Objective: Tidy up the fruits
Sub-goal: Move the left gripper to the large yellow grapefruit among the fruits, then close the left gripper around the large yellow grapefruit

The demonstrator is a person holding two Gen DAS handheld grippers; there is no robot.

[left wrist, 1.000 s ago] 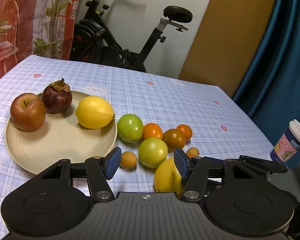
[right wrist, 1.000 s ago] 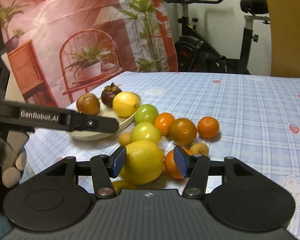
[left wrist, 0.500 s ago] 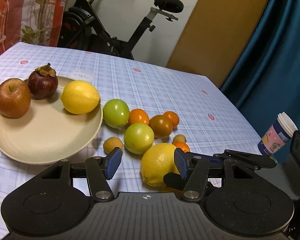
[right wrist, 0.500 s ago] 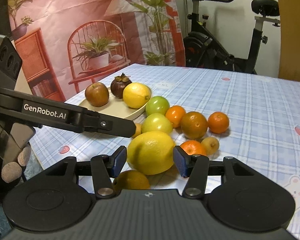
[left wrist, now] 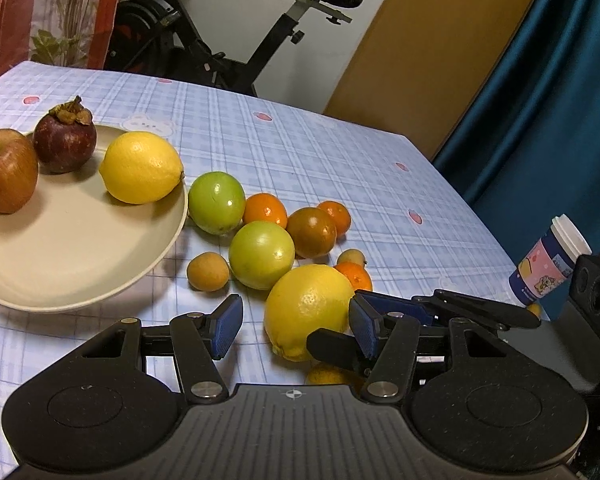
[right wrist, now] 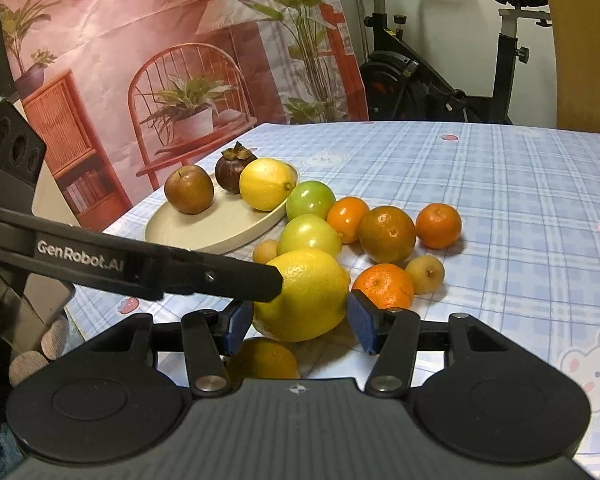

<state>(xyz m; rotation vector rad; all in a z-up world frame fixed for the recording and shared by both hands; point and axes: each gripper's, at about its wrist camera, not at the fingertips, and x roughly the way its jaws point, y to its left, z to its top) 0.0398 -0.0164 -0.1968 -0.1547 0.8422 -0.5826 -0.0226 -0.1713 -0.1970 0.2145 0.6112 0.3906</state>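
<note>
Looks like a home living rm used w/ a photo setup: black exercise bike (left wrist: 204, 48) vs. a white wall, teal satin curtain (left wrist: 540, 120), printed pink backdrop of chair & potted plants (right wrist: 160, 80), table under a blue plaid cloth w/ strawberry & bunny prints (right wrist: 500, 184), 1 cartoon-print paper cup w/ white lid (left wrist: 550, 260).

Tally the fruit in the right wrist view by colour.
Red apple: 1
Dark purple mangosteen: 1
Yellow lemons: 2
Green fruits: 2
Orange citrus: 4
Small tan fruits: 2
Half-hidden yellow-orange fruit: 1
Total: 13
</note>
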